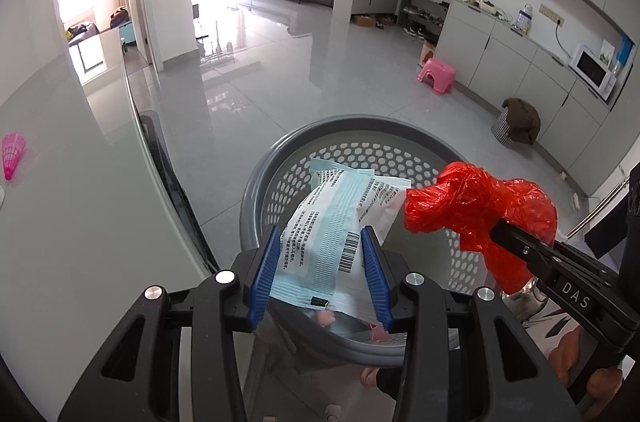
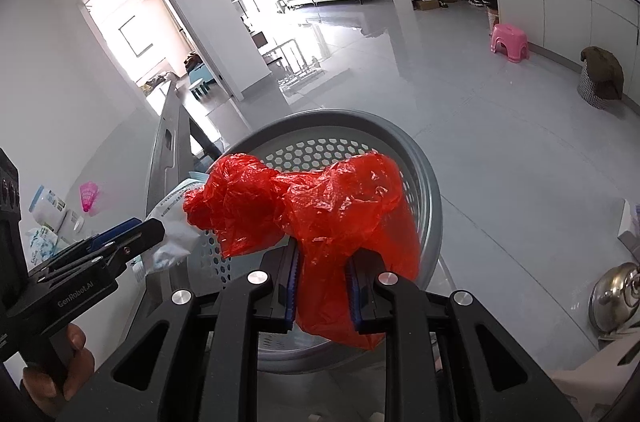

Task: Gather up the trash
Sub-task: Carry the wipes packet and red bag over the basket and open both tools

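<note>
Shuttlecock [image 1: 13, 155] on table [image 1: 80, 182], stool [image 1: 437, 75] beyond basket [image 1: 256, 182]

Light-blue and white printed wrapper [image 1: 320, 242], flat, barcode side up, pinched between blue finger pads, hanging over grey perforated basket [image 1: 280, 158]. Crumpled red plastic bag [image 2: 320, 218], bunched and knotted-looking, clamped likewise above same basket's rim, just beside wrapper. Pink scraps visible low inside basket.
</note>
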`<action>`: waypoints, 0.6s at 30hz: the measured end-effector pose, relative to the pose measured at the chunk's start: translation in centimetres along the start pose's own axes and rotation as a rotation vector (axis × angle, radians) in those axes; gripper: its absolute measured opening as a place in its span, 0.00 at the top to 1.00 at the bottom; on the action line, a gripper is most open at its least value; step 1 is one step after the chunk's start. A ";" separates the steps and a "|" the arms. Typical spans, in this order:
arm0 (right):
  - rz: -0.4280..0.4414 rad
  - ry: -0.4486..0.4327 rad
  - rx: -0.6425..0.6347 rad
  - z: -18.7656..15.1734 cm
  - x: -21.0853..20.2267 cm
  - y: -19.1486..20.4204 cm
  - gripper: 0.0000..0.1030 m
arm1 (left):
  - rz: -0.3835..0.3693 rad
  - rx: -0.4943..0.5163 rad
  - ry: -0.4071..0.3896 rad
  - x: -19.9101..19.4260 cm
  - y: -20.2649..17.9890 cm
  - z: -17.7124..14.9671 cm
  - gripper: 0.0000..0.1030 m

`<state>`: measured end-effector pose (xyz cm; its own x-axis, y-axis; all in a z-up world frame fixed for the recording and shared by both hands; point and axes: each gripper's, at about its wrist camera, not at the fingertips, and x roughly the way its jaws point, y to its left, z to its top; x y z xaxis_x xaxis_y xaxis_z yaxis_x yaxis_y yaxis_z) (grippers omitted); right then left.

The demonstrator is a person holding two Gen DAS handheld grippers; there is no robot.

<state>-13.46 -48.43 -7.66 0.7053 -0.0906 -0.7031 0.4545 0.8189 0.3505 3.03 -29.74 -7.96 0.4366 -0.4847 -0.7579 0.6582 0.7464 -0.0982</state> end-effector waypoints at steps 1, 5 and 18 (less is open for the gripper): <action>0.000 0.005 0.000 0.2 0.4 -0.1 0.81 | 0.001 0.002 0.003 0.2 -0.1 0.0 0.61; 0.005 0.017 -0.001 0.4 1.1 0.0 0.81 | 0.009 0.006 0.015 1.0 -0.5 0.1 0.61; 0.023 0.015 0.004 0.9 1.6 0.0 0.55 | 0.009 -0.011 0.049 1.8 -0.6 0.4 0.50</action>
<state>-11.86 -49.13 -8.23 0.7075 -0.0630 -0.7039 0.4406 0.8181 0.3696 3.67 -31.29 -9.00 0.4121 -0.4551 -0.7893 0.6475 0.7558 -0.0978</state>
